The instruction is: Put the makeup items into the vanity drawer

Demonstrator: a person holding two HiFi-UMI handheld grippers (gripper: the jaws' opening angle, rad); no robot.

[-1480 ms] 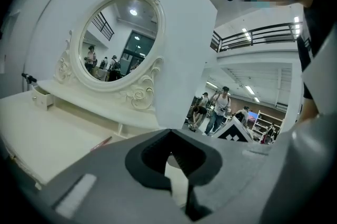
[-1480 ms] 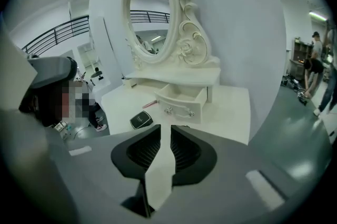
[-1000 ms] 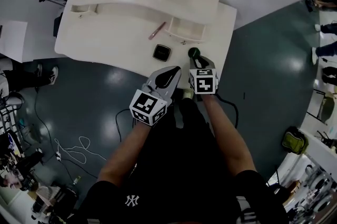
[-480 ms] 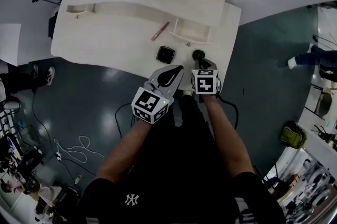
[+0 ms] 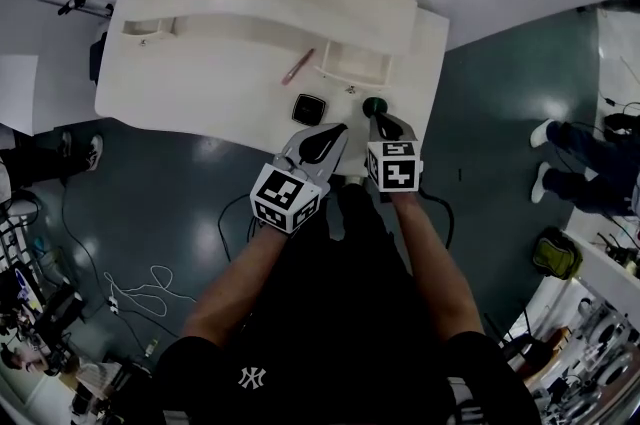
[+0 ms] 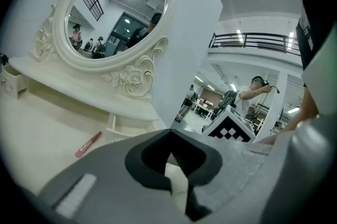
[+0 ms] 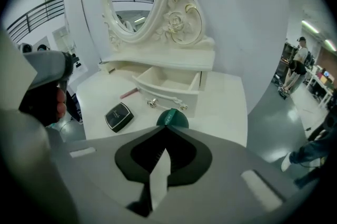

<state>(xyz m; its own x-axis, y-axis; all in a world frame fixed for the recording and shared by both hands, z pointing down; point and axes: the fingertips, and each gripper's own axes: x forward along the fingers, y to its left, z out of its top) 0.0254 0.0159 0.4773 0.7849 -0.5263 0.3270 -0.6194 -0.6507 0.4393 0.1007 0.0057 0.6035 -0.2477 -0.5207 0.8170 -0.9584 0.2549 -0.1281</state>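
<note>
The white vanity (image 5: 200,78) has its right small drawer (image 5: 352,65) (image 7: 168,86) pulled open and empty. In front of the drawer lies a green round item (image 5: 373,104) (image 7: 172,117). My right gripper (image 5: 381,118) (image 7: 165,128) is shut, its tips pinching the item's near edge. A black compact (image 5: 309,108) (image 7: 118,116) lies to the left of it. A pink pencil (image 5: 297,66) (image 7: 128,94) (image 6: 88,144) lies further back beside the drawer. My left gripper (image 5: 335,129) (image 6: 169,133) hovers just short of the compact, shut and holding nothing.
An ornate oval mirror (image 6: 118,12) rises behind the tabletop, with a shelf under it. A second small drawer (image 5: 150,23) sits at the far left. The vanity's front edge and right corner are close to both grippers. Cables (image 5: 140,288) lie on the floor.
Both grippers stay at the vanity's front right corner; the left one has edged slightly toward the compact. A person on the floor at the right has walked on.
</note>
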